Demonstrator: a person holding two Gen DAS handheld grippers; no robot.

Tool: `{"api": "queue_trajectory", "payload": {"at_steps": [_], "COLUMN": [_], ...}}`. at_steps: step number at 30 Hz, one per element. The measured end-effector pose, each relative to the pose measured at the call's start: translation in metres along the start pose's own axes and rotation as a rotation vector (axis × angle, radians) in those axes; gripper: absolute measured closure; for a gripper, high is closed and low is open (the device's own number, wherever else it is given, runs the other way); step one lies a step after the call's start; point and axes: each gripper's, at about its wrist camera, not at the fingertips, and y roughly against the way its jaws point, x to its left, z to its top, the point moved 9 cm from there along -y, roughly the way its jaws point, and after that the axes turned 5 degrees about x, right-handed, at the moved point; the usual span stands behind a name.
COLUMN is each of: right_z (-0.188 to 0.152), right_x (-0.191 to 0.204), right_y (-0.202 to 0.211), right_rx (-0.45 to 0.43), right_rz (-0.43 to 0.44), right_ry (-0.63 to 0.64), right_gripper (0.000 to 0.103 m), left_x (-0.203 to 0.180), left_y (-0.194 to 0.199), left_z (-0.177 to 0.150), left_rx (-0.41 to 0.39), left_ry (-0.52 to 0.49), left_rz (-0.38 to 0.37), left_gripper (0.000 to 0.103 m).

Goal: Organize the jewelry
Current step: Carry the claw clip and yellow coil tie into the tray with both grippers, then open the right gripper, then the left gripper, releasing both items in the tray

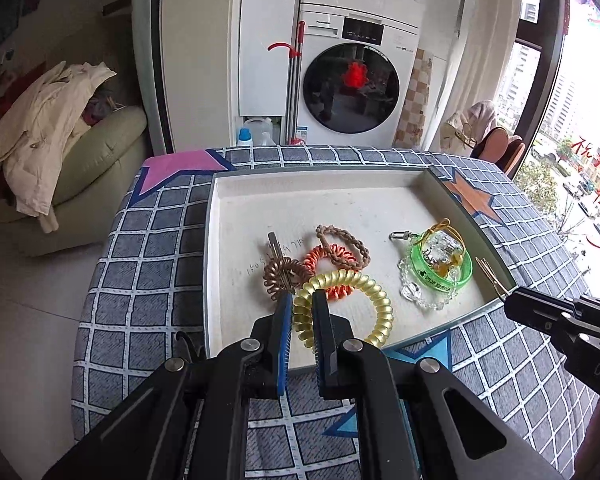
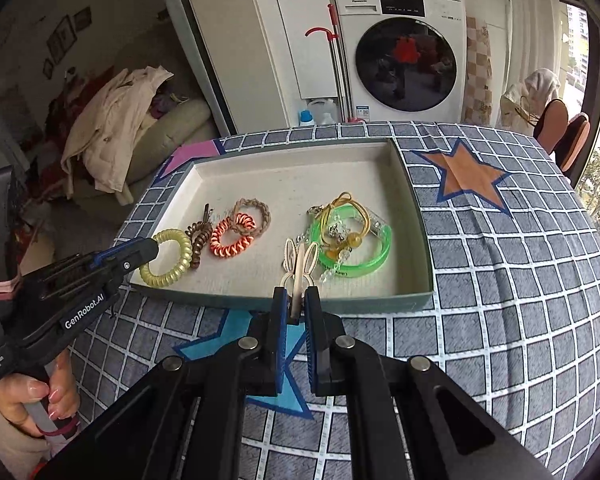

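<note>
Left wrist view: the left gripper [image 1: 302, 300] has its blue-padded fingers clamped on the yellow spiral hair tie [image 1: 352, 306], which lies at about 6 o'clock in the shallow tray [image 1: 214, 216], close to the near rim. Just beyond it, toward 11 o'clock, sits the brown spiral hair tie [image 1: 282, 276] with a flat metal clip [image 1: 274, 242] poking out above it; at 12 o'clock is the orange spiral hair tie [image 1: 330, 262], overlapped by a braided tan band [image 1: 346, 246]. At 2 o'clock from the left gripper is a tangle: the green bangle [image 1: 444, 270] with a clear bead bracelet [image 1: 420, 292] and a gold cord [image 1: 450, 236] lying through it. The right gripper [image 1: 514, 300] enters at 3 o'clock near the tray's near right corner. In the right wrist view, the right gripper's fingers [image 2: 280, 308] are closed on the stem of a cream bunny-ear hair clip [image 2: 298, 266], held upright over the tray's near rim, with the bangle at 1 o'clock. The tray rests on a checked tablecloth [image 2: 500, 280] printed with stars. A washing machine [image 2: 404, 52] stands at 12 o'clock behind the table, and a pale jacket [image 2: 116, 120] is draped over a sofa at 10 o'clock.
</note>
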Motion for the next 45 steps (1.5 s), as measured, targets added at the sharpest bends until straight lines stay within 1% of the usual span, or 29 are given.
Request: {"api": "queue_trajectory", "payload": {"at_steps": [8, 16, 26, 32, 39, 45], "right_z": [0.023, 0.035, 0.037, 0.038, 0.033, 0.030], "right_x": [-0.003, -0.010, -0.016, -0.019, -0.028, -0.033], "right_y": [-0.021, -0.038, -0.052, -0.062, -0.076, -0.079], "right_rx": [0.005, 0.012, 0.031, 0.042, 0.074, 0.088], "right_rz": [0.003, 0.000, -0.022, -0.055, -0.063, -0.052], "right_ry": [0.002, -0.001, -0.003, 0.009, -0.016, -0.039], "right_gripper": [0.094, 0.094, 0.094, 0.094, 0.094, 0.093], "left_x": [0.002, 0.003, 0.002, 0.001, 0.000, -0.003], "left_y": [-0.015, -0.030, -0.043, -0.052, -0.061, -0.060], "left_z": [0.012, 0.015, 0.018, 0.016, 0.011, 0.010], "left_rx": [0.004, 0.017, 0.018, 0.024, 0.033, 0.028], "left_ry": [-0.003, -0.004, -0.021, -0.035, -0.073, -0.087], "left_rz": [0.022, 0.034, 0.078, 0.105, 0.151, 0.163], "left_gripper": [0.073, 0.073, 0.073, 0.073, 0.073, 0.073]}}
